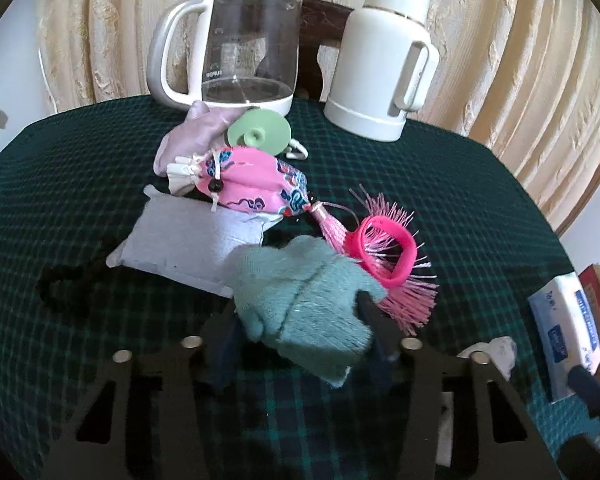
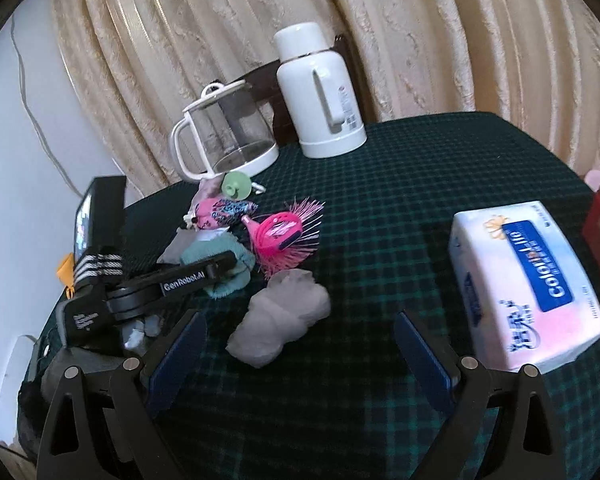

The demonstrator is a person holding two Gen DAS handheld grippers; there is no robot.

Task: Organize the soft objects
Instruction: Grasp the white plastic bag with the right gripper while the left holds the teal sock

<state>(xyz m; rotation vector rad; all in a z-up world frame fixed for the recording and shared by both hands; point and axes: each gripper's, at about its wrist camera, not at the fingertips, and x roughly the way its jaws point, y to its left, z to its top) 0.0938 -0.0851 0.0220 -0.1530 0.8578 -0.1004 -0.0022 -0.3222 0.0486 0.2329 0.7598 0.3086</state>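
Observation:
My left gripper (image 1: 300, 320) is shut on a folded teal cloth (image 1: 304, 304) and holds it beside a pile of soft things: a grey pad (image 1: 180, 240), a pink patterned pouch (image 1: 252, 184), a lilac cloth (image 1: 192, 136) and a pink tasselled ring (image 1: 384, 252). The left gripper also shows in the right wrist view (image 2: 220, 268) with the teal cloth (image 2: 216, 252). My right gripper (image 2: 300, 352) is open and empty, just short of a crumpled white-grey cloth (image 2: 280, 320).
A glass kettle (image 1: 240, 40) and a white thermos (image 1: 380, 60) stand at the back of the green checked tablecloth (image 2: 380, 220). A green plastic disc (image 1: 258, 130) lies by the kettle. A tissue pack (image 2: 520, 280) lies at the right. Curtains hang behind.

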